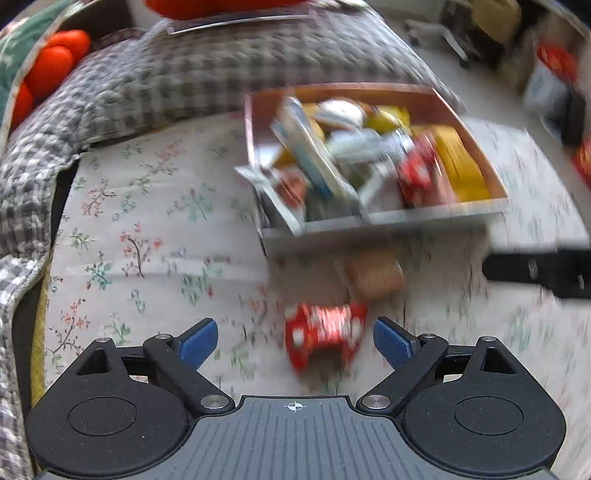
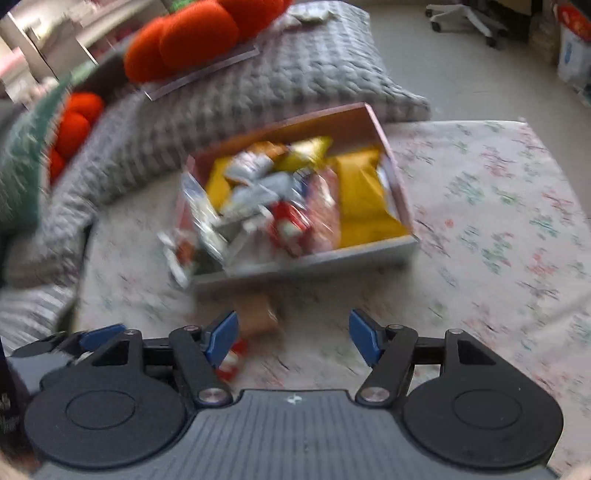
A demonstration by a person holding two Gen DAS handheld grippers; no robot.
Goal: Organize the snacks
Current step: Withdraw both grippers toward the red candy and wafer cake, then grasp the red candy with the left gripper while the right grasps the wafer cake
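Note:
A shallow cardboard box [image 1: 373,227] full of mixed snack packets sits on the flower-print sheet; its front wall [image 2: 306,260] also shows in the right wrist view. In front of it lie a brown packet [image 1: 373,275] and a red packet with white dots [image 1: 325,334]. My left gripper [image 1: 295,339] is open above the red packet, with a gap between it and each pad. My right gripper [image 2: 293,338] is open over bare sheet. The brown packet [image 2: 255,314] lies by its left finger, which half hides the red packet [image 2: 231,360]. Both views are blurred.
A grey checked quilt [image 1: 166,85] is bunched up behind and left of the box, with orange plush cushions [image 2: 192,40] on it. A dark part of the other tool [image 1: 535,271] reaches in at the right. Beyond the bed are bare floor, a chair base [image 2: 465,18] and bags.

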